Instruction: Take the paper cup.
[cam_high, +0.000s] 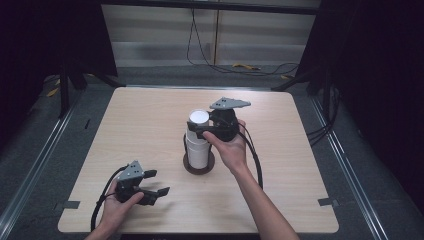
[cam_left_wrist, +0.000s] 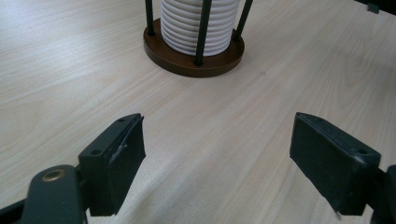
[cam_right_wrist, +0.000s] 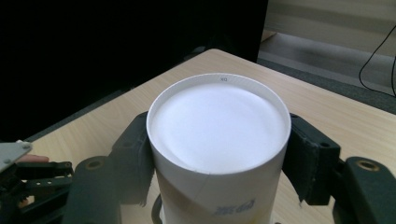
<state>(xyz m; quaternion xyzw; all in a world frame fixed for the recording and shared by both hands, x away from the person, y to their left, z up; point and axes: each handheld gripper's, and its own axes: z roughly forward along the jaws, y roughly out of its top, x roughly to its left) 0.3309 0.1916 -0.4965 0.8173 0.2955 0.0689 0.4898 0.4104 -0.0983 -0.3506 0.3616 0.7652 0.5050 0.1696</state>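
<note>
Stood upright on the tabletop, near its middle: a stack of upturned paper cups in a round wooden holder, long axis vertical, bases up. Clamped around the top cup from the right, level: the right tongs. Rested open and empty, well apart at the near left: the left tongs.

Right gripper view: the upturned base rim of the topmost paper cup bears a tiny dark mark, seemingly two characters, too small to read with confidence. Lower on the same cup's wall, at the picture's bottom edge, stands blue print above a trace of yellow, cropped and blurred beyond reading. No other text, number or sign is legible.
</note>
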